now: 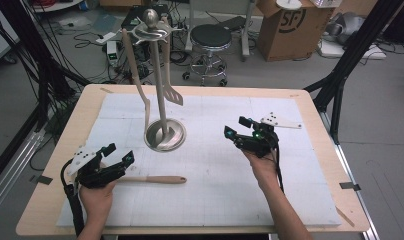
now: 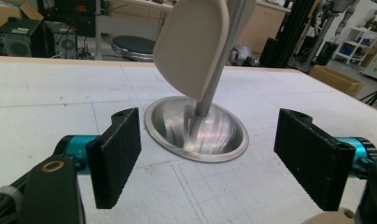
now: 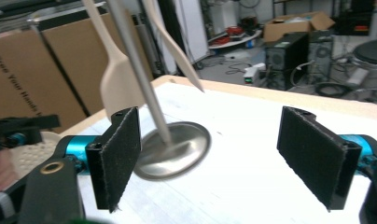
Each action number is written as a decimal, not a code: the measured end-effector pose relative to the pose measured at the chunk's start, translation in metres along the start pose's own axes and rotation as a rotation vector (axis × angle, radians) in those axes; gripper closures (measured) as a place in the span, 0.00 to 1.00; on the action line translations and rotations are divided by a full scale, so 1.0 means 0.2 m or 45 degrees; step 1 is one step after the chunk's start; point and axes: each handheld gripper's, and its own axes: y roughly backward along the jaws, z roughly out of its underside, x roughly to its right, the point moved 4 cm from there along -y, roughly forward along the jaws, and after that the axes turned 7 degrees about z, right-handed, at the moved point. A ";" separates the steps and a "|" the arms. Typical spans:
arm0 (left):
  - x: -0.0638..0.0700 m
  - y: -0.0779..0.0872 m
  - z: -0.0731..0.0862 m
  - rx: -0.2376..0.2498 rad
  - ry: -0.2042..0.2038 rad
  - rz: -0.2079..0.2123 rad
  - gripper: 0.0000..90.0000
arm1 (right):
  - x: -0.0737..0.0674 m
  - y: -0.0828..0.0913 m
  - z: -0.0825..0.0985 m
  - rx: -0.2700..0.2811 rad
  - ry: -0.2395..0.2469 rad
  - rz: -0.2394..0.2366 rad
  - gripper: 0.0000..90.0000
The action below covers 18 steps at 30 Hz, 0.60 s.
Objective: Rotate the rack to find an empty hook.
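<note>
A metal utensil stand [image 1: 164,135] rises from its round base on the white mat, left of centre. Two beige utensils hang from its top: a long spatula [image 1: 139,82] and a slotted turner [image 1: 173,93]. A wooden-handled utensil [image 1: 152,179] lies flat on the mat, its head end under my left gripper [image 1: 120,153]. That gripper is open and faces the stand's base [image 2: 196,130] and the spatula blade [image 2: 191,46]. Right of the stand, my right gripper [image 1: 236,126] is open, nothing between its jaws. It points at the stand's pole [image 3: 135,70] and base [image 3: 175,149].
The white mat [image 1: 215,190] covers most of the wooden table [image 1: 65,165]. Beyond the far edge are a black stool [image 1: 210,37], a cardboard box [image 1: 292,25] and floor cables. Black frame legs [image 1: 340,75] stand off the right corner.
</note>
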 end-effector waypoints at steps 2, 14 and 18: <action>0.00 0.00 0.00 -0.003 -0.003 0.004 0.26 | 0.02 0.01 0.03 -0.005 0.017 0.023 0.22; 0.02 -0.02 0.01 -0.022 -0.017 0.076 0.26 | 0.18 0.19 0.18 -0.063 0.057 0.155 0.20; 0.05 -0.03 0.00 -0.015 -0.029 0.126 0.26 | 0.18 0.21 0.19 -0.059 0.046 0.158 0.20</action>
